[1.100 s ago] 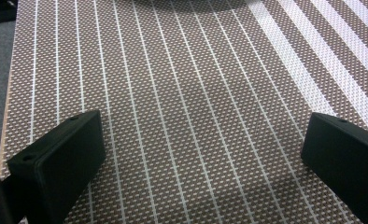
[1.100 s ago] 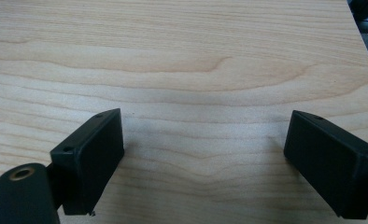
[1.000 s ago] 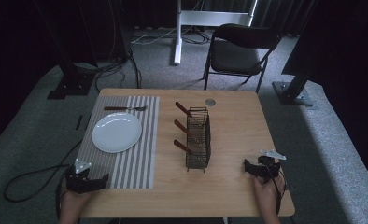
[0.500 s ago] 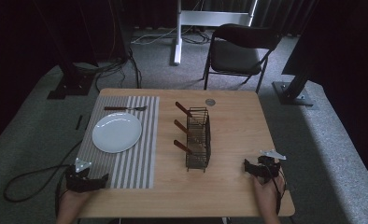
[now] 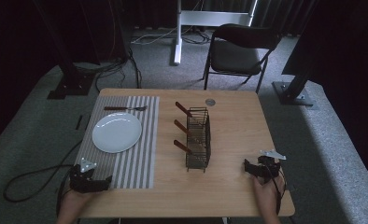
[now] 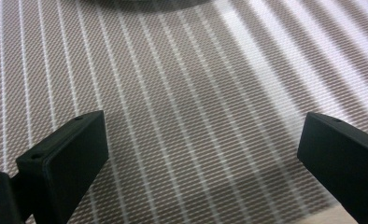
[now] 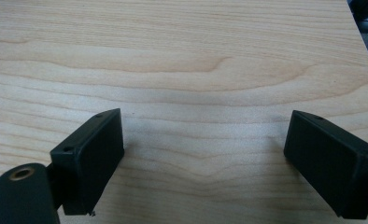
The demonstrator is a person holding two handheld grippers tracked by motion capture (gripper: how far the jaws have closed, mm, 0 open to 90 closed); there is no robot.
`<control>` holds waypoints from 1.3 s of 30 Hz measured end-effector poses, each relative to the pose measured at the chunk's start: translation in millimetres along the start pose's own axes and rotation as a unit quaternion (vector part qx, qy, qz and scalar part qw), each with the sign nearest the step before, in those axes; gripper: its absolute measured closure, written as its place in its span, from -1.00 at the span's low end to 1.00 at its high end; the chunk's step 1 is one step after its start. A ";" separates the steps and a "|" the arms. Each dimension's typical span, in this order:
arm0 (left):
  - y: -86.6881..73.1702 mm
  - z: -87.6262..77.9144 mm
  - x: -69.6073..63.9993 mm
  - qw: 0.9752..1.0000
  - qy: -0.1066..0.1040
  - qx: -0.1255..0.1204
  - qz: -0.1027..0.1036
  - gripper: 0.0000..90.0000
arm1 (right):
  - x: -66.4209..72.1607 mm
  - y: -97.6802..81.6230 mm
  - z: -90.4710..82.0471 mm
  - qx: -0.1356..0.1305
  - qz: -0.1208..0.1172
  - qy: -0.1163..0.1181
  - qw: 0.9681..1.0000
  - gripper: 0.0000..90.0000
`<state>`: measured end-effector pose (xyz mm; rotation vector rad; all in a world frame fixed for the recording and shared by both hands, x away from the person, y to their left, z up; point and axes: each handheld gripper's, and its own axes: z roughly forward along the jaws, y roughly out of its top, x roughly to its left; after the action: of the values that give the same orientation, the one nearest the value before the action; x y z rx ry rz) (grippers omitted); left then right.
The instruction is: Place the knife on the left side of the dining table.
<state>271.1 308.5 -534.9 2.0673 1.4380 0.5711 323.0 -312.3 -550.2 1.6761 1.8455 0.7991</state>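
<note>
Your left gripper (image 5: 89, 178) rests at the near edge of the striped woven placemat (image 5: 126, 140), jaws spread wide with nothing between them. Your right gripper (image 5: 261, 168) sits on the bare wood-grain worktop (image 5: 238, 126) near its right corner, jaws likewise parted and empty.

The wire cutlery caddy (image 5: 198, 138) stands upright mid-worktop, long axis running away from you. Three brown-handled utensils (image 5: 182, 146) poke out leftward and up from it.

The caddy lies forward-left of the right gripper, which looks nearer; the handles, though, face the left one.

White round plate (image 5: 117, 132) and fork (image 5: 125, 108) lie on the placemat.
</note>
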 end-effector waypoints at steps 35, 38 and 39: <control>77.6 2.1 -47.9 0.992 -0.091 -0.034 0.079 -0.93 | -0.1 0.0 0.1 0.000 0.000 0.000 1.000 -0.75; 85.8 2.0 -52.7 0.991 -0.099 -0.036 0.088 -0.92 | -0.2 -0.1 0.2 -0.001 -0.001 0.000 1.000 -0.75; 88.3 2.1 -54.2 0.990 -0.101 -0.038 0.091 -0.91 | -0.2 -0.1 0.2 -0.001 -0.001 0.000 1.000 -0.75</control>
<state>316.5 232.8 -480.6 2.1414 1.1048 0.4633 323.1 -312.4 -550.4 1.6739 1.8457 0.8009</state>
